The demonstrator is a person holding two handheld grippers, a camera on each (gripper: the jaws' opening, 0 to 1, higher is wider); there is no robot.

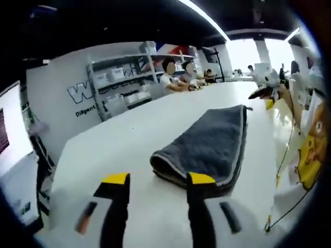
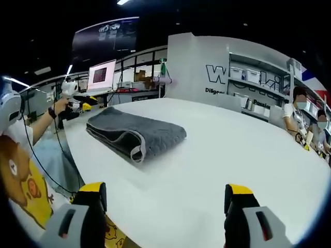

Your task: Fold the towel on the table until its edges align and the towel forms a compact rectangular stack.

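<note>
Folded towel (image 2: 135, 133) on white table (image 2: 217, 155) (shelves (image 2: 258, 88) behind)

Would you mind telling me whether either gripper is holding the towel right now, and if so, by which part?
Nothing is held. The left gripper and right gripper are both open with empty jaws, and the folded towel lies free on the table.

Both grippers share one build: the left gripper (image 1: 158, 181) and the right gripper (image 2: 165, 191) each have black jaws capped with yellow tips, rising from pale grey housings with dark slots, one slot on the left marked orange. The person wears a white shirt (image 2: 23, 170) printed with a yellow-brown cartoon bear, and a dark wristband (image 2: 51, 112)
</note>
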